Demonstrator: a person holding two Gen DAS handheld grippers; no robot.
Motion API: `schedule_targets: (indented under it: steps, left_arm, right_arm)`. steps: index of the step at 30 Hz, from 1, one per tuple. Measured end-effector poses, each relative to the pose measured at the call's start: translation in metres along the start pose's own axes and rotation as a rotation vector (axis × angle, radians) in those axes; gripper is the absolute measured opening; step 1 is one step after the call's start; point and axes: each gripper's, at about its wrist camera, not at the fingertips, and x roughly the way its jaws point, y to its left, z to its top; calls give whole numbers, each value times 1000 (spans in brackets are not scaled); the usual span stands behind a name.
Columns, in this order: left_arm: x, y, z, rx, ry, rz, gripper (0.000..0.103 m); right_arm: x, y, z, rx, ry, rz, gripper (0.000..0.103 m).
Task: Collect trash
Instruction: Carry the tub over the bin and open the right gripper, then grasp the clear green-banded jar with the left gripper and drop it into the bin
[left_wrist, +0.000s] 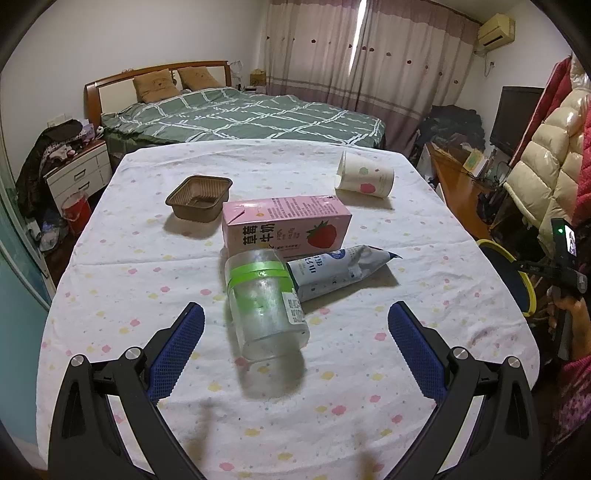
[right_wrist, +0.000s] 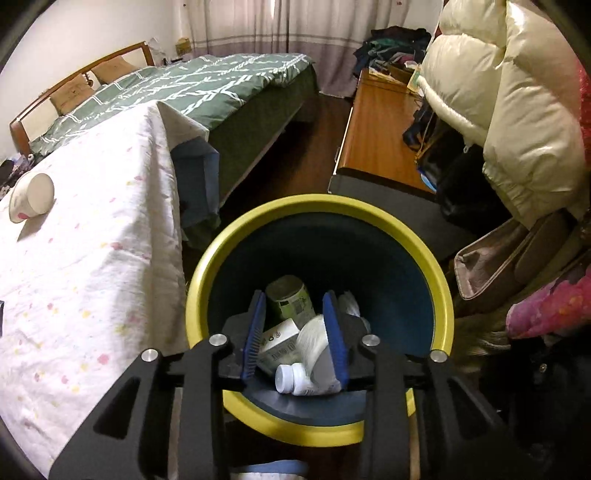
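**Fingers apart on both grippers, nothing held**

Left gripper (left_wrist: 295, 325): fingers (left_wrist: 173, 350) spread wide above the table (left_wrist: 110, 280), holding nothing. A clear jar (left_wrist: 264, 306) with a green tape band lies on its side between and just ahead of them, untouched. A crumpled blue-white pouch (left_wrist: 340, 271) touches the jar's far end; a pink strawberry milk carton (left_wrist: 286, 225) lies just behind both. A brown tray (left_wrist: 199, 197) sits left of the carton, and a paper cup (left_wrist: 364, 177) lies tipped over further back to the right.

Right gripper (right_wrist: 297, 334): over the yellow-rimmed bin (right_wrist: 321, 205) beside the table, pointing down into it. Fingers (right_wrist: 334, 332) part-open, not gripping anything. In the bin below: a green can (right_wrist: 290, 297), a small box (right_wrist: 279, 341), a white bottle (right_wrist: 290, 380) and a white bag (right_wrist: 314, 334).
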Motion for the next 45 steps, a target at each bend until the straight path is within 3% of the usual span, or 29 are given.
schedule_targets:
  steps: [8,12,20,23,35,45]
  left_arm:
    - [26,1,2,-2,43,45,95]
    - [41,4,2,-18,77,63,79]
    - [55,6,3,-17,99,93,64]
    - [56,7,3,-16,99,96,53]
    - [42,7,-3,-3,93,69,52]
    - [-4,8,5,3,14,91,50]
  right_arm:
    - [-14,8,2,-1,-34,41,35]
    - [-17,13,3,-11,-45,53,38]
    - [-16,16,3,-10,-45,76,38]
    - [-15,17,4,-7,-44,84,38]
    - [-24,19,2,-4,-62,104,38]
    - [-38,10,-6,25,-95,131,38]
